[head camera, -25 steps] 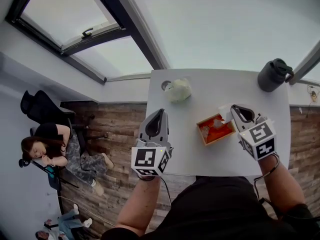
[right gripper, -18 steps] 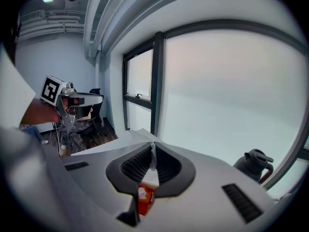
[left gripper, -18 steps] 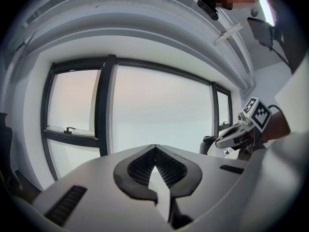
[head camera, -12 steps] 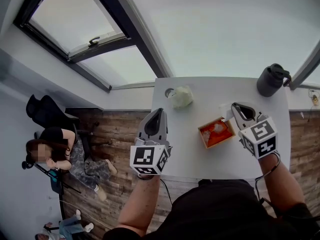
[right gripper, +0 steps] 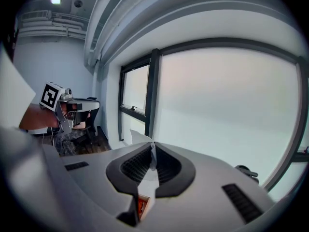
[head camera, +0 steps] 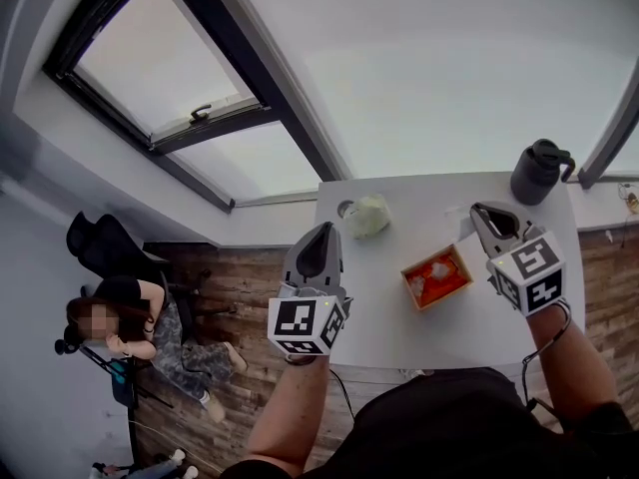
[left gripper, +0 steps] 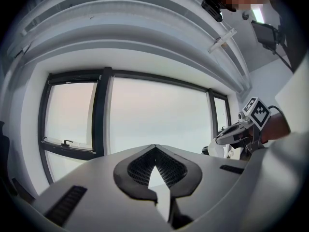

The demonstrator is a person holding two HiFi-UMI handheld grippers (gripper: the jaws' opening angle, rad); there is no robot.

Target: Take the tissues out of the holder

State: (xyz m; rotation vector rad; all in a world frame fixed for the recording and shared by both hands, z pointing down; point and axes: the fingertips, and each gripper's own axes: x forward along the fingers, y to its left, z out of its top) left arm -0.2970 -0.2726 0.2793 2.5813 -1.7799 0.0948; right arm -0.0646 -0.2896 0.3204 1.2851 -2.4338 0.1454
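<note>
- Change from the earlier frame: the right gripper [head camera: 479,212] has moved up and away from the holder [head camera: 455,279]. Its tips are now clear of the holder's far edge, where they previously sat.
- Change in view: the head view now shows more of the window [head camera: 170,78], and the table [head camera: 449,322] sits lower in the picture.
- No change: the left gripper [head camera: 321,232] remains at the table's left edge, over the wooden floor [head camera: 235,277].
- Right gripper pose: it is raised above the table beyond the holder, pointing away from the person. The forearm reaches in from the lower right.
- Right fingers: pressed together, pinching a thin white tissue [right gripper: 153,159] at the tips.
- Left gripper pose: it is held level and points forward toward the window.
- Left fingers: closed tip to tip, with nothing between them.
- Holder: the orange box rests on the table between the two grippers, nearer the right one. White tissues [head camera: 431,273] lie inside it.
- Other items on the table: a pale crumpled wad [head camera: 367,215] near the far left corner and a black jug [head camera: 539,171] at the far right.
- A seated person [head camera: 130,317] is on the floor side, well left of the table.
</note>
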